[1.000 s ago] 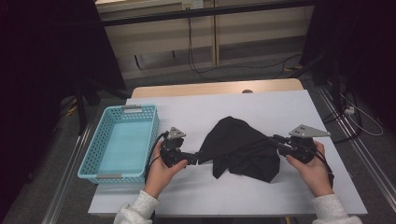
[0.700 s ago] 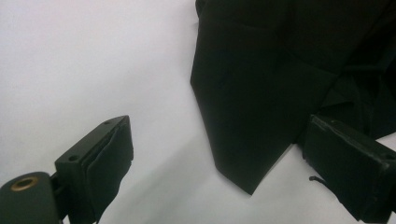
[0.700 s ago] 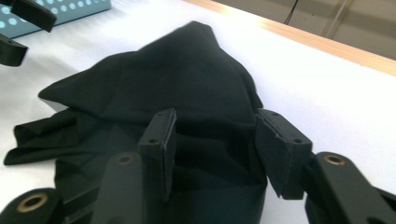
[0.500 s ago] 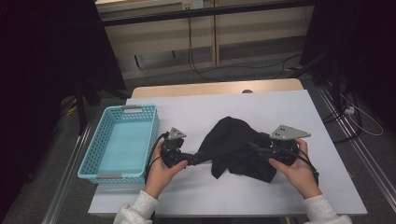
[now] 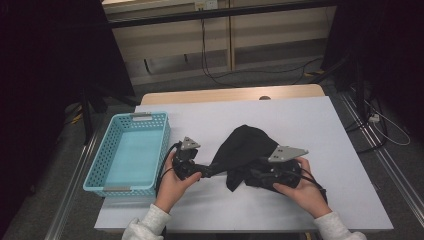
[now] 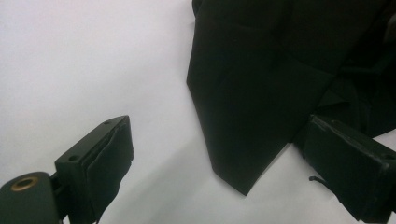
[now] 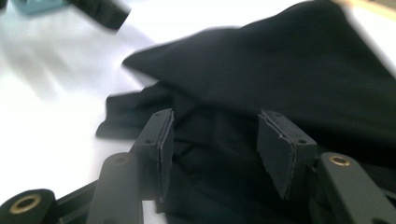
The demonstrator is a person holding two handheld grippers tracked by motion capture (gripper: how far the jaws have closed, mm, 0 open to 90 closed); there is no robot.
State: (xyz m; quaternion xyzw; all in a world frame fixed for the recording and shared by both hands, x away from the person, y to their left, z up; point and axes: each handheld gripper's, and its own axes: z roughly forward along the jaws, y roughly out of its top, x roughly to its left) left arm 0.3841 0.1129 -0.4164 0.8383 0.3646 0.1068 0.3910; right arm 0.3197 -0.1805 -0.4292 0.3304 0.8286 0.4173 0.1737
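A crumpled black cloth (image 5: 247, 147) lies mid-table on the white tabletop (image 5: 310, 120). My left gripper (image 5: 210, 169) points right at the cloth's left edge. In the left gripper view it (image 6: 224, 154) is open wide, with a pointed corner of the cloth (image 6: 261, 84) lying between the jaws, touched by neither pad. My right gripper (image 5: 250, 175) points left over the cloth's near part. Its jaws (image 7: 215, 140) have just been opening and stand apart above the folds of the cloth (image 7: 289, 79), without pressing on them.
A light blue plastic basket (image 5: 107, 167) stands empty at the table's left side, close to my left hand. The left gripper's jaw (image 7: 100, 11) is a blur at the top of the right gripper view. The table's front edge runs just behind both hands.
My right gripper has moved left from the cloth's right edge to over its near middle, bunching the cloth narrower. The left gripper has stayed where it was.
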